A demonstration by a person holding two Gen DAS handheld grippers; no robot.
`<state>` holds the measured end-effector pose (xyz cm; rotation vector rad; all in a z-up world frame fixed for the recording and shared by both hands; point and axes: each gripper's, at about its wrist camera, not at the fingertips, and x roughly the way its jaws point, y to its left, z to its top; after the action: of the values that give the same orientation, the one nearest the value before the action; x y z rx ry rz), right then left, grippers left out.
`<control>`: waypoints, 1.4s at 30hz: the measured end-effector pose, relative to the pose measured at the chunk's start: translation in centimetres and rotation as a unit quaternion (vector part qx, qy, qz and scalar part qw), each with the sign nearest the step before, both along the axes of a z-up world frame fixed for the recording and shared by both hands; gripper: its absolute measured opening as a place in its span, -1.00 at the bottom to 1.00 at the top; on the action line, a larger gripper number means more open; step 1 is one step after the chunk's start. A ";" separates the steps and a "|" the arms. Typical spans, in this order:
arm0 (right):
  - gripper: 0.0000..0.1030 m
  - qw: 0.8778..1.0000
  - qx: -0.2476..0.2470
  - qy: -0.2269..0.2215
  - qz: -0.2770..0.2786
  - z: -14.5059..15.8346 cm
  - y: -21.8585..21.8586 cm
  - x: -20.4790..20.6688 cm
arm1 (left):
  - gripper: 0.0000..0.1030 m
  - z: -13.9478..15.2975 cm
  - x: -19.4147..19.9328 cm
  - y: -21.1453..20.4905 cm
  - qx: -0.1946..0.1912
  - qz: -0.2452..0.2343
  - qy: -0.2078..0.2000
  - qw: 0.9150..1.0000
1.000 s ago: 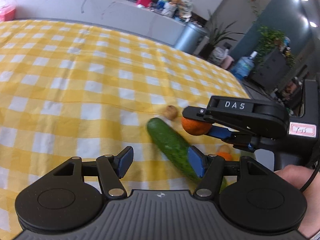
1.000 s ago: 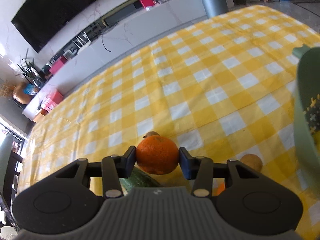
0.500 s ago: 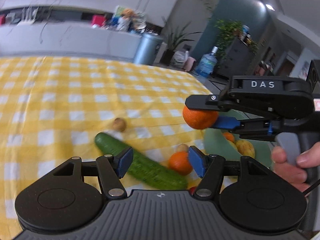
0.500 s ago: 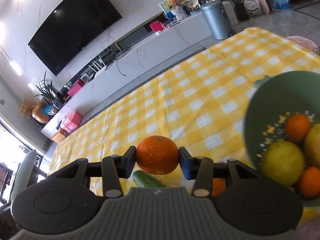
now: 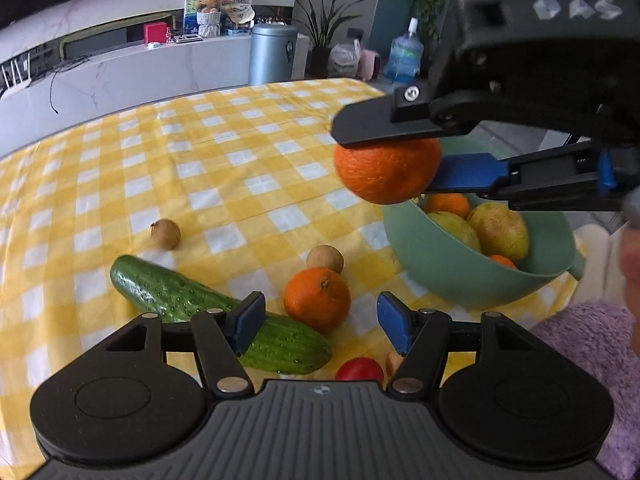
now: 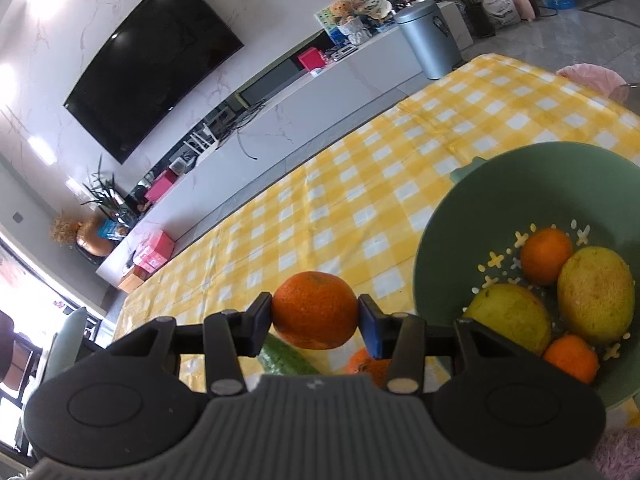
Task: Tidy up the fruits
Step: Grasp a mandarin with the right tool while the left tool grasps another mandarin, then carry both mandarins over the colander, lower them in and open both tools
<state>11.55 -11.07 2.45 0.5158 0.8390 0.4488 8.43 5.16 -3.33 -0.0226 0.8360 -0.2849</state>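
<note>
Right wrist view: right claw [image 6: 316,322] pinching a round orange tangerine [image 6: 315,310] beside the green plastic colander bowl [image 6: 516,184]; releasing early drops it outside the bowl's rim. Left claw [image 5: 320,322] open, empty.

Surface w/ yellow-and-white checked cloth [image 5: 224,168]. On it: round green plastic colander bowl [image 5: 452,268] nr the right edge; long dark-green cucumber [image 5: 180,300] nr the front edge; loose orange tangerine [image 5: 318,298] just beside it; two small tan round fruits [image 5: 165,233] [image 5: 325,259]; small red tomato [image 5: 359,369] at front.
</note>
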 end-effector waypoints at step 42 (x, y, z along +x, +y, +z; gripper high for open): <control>-0.16 0.994 0.052 -0.031 -0.090 2.2 -6.1 -1.0 | -0.01 4.9 0.8 1.3 -0.039 0.079 0.030 0.996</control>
<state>10.51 -17.14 4.60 0.6643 0.7045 0.3417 9.24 6.50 1.55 -0.1696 0.8776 -0.1678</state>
